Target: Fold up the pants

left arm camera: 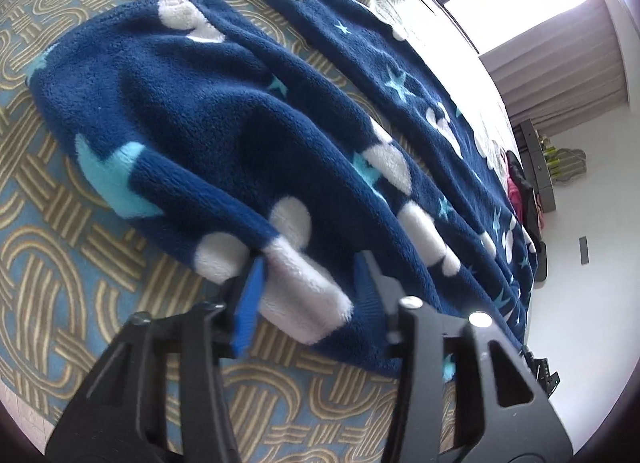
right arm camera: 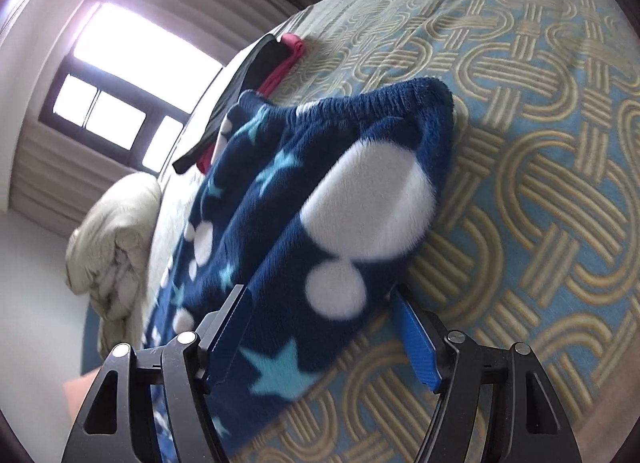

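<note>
Early in the fold, both grippers, left gripper [left arm camera: 308, 283] and right gripper [right arm camera: 324, 327], spread their fingers around the fleece pants [left arm camera: 224, 111] on the bed [left arm camera: 60, 247], needing to clench next.

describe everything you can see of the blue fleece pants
The navy fleece pants with white dots and light blue stars lie on the blue bedspread with a tan woven-loop pattern. The fabric looks thick and fuzzy. A ribbed elastic waistband shows in the right wrist view, bunched and raised. Two legs stretch away in the left wrist view, rumpled, not yet folded flat. The left gripper and right gripper each have open blue-padded fingers either side of an edge.
</note>
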Available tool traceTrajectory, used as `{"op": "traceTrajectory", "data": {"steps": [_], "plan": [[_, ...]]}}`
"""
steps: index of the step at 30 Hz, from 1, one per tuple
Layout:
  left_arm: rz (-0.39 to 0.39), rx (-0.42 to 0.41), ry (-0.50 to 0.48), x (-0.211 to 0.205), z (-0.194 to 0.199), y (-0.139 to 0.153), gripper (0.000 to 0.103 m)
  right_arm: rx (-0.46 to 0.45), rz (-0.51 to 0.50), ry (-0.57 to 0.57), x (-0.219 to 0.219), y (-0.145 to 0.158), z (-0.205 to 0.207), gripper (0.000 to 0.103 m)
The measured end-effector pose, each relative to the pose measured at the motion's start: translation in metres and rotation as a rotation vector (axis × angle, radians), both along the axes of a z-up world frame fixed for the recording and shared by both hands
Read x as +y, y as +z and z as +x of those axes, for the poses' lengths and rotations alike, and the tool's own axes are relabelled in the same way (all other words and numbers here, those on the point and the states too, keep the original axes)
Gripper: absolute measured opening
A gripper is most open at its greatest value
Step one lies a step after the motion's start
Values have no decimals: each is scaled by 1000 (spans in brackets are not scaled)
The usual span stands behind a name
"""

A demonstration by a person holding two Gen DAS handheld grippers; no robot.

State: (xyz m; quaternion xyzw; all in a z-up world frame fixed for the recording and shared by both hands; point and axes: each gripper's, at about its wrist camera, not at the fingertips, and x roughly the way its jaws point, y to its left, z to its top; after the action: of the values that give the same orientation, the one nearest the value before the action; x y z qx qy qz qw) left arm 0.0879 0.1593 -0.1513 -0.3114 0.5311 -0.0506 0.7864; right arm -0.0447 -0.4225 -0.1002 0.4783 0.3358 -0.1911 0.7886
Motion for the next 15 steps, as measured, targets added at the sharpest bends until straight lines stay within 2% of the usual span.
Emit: {"op": "traceTrajectory", "data": {"steps": [1,2,3,6,10,15], "plan": [[12,4,10,2,1,-1,18,12,10,-6,-1,-1,3,60],[22,10,17,4,1,-2,7,34,10,10,-2,-2,7,27],[15,15,22,7,1,-3,7,56,17,40,-2,-3,12,12],[-9,4,34,12,-2,0,6,49,-6,32,2,2,12,12],[16,-34,26,11,-5,14,6,39,-65,49,10,16,12,11],[33,-68,18,10,-8,30,6,18,-90,62,13,30,10,11]]}}
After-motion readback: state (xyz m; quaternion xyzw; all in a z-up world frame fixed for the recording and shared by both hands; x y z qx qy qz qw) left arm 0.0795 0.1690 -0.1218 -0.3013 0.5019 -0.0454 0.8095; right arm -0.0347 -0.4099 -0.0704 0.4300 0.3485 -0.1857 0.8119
